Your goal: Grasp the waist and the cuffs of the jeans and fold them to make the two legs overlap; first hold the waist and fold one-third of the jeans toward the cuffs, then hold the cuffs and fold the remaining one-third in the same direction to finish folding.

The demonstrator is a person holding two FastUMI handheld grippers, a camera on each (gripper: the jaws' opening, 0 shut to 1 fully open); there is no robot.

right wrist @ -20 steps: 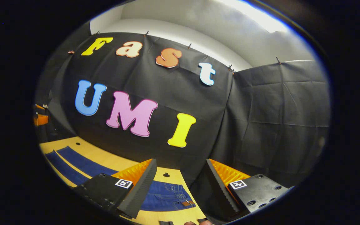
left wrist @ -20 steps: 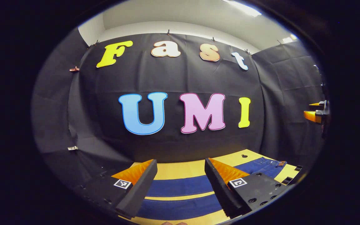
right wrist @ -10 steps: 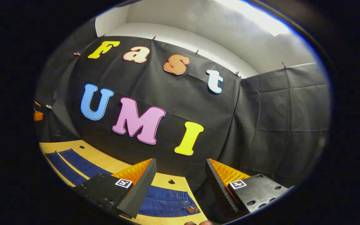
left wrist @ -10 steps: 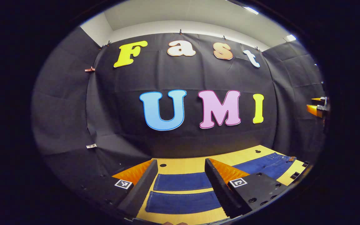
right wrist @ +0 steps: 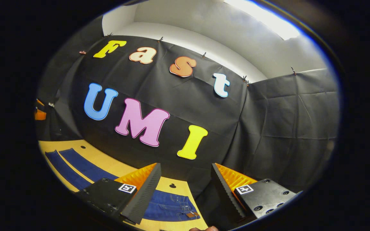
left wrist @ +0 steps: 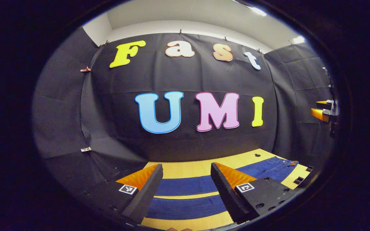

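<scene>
Blue jeans (left wrist: 185, 192) lie flat on the yellow table (left wrist: 191, 168), the two legs side by side and the waist at the right. My left gripper (left wrist: 185, 189) hovers open above the legs with nothing between its fingers. In the right gripper view the jeans (right wrist: 169, 205) show their waist with a brown patch, and the legs run off to the left. My right gripper (right wrist: 185, 189) is open above the waist end, holding nothing. The right gripper (left wrist: 322, 110) also shows far off at the right edge of the left gripper view, and the left gripper (right wrist: 39, 112) at the left edge of the right gripper view.
Black cloth walls close the booth behind and on both sides. The table (right wrist: 108, 165) has a small dark hole (right wrist: 172, 185) near the waist end and another (left wrist: 257, 155) seen from the left.
The left gripper view has swung slightly left, so the leg cuffs left the frame. The right gripper view shifted a little. Both grippers stayed open above the jeans.
</scene>
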